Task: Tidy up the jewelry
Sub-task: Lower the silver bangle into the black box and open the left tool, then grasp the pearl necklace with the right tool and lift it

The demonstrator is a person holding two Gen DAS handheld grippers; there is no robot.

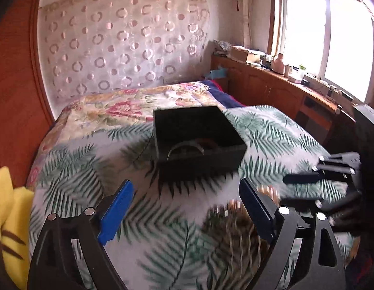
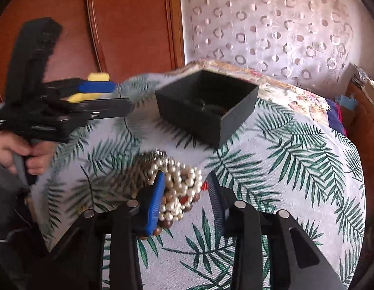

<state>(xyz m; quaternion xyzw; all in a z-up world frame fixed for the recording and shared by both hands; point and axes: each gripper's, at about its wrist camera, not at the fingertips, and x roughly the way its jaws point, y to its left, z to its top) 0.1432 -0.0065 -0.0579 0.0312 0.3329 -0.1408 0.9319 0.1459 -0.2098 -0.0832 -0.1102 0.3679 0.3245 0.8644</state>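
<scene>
A black open box [image 1: 199,135] sits on the leaf-print bedspread [image 1: 90,169]; a ring-shaped bangle [image 1: 184,151] lies inside it. The box also shows in the right wrist view [image 2: 206,106]. A heap of pearl and brown bead necklaces [image 2: 179,188] lies on the spread; it shows blurred in the left wrist view [image 1: 235,207]. My right gripper [image 2: 187,193] is open, its blue fingers on either side of the heap. My left gripper [image 1: 187,207] is open and empty, above the spread in front of the box. It also shows at the left of the right wrist view [image 2: 97,91].
A yellow plush item [image 1: 8,212] lies at the bed's left edge. A red wooden wardrobe [image 2: 90,24] stands behind. A wooden cabinet [image 1: 271,84] with clutter runs under the window at right. A floral quilt [image 1: 129,106] covers the far bed.
</scene>
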